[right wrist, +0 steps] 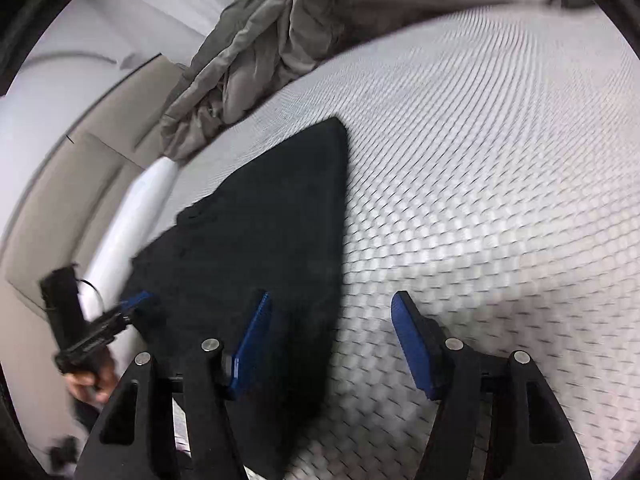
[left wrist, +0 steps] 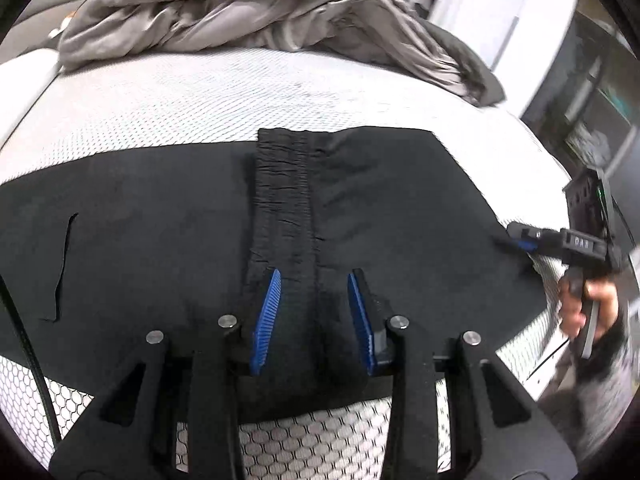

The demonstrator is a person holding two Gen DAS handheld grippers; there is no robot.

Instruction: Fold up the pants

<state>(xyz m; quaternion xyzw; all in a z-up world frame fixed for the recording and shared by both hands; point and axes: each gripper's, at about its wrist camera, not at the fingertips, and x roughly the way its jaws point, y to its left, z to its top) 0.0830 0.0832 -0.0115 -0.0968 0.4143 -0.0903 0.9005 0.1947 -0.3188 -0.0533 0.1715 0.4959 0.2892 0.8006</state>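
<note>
Black pants (left wrist: 360, 208) spread flat on a white mesh mattress (left wrist: 180, 96), filling the middle of the left wrist view. Left gripper (left wrist: 314, 280) at lower centre, fingers parted astride the gathered waistband (left wrist: 286, 200), gripping nothing. Only here: a slit pocket (left wrist: 64, 264) at left. Right gripper (right wrist: 330, 304) at lower centre of its own view, wide open, straddling the pants' right edge. Grey duvet (right wrist: 256, 64) bunched at upper left.

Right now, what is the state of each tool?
Left tool: open, straddling the black pants' waistband, gripping nothing.
Right tool: open, empty.
</note>
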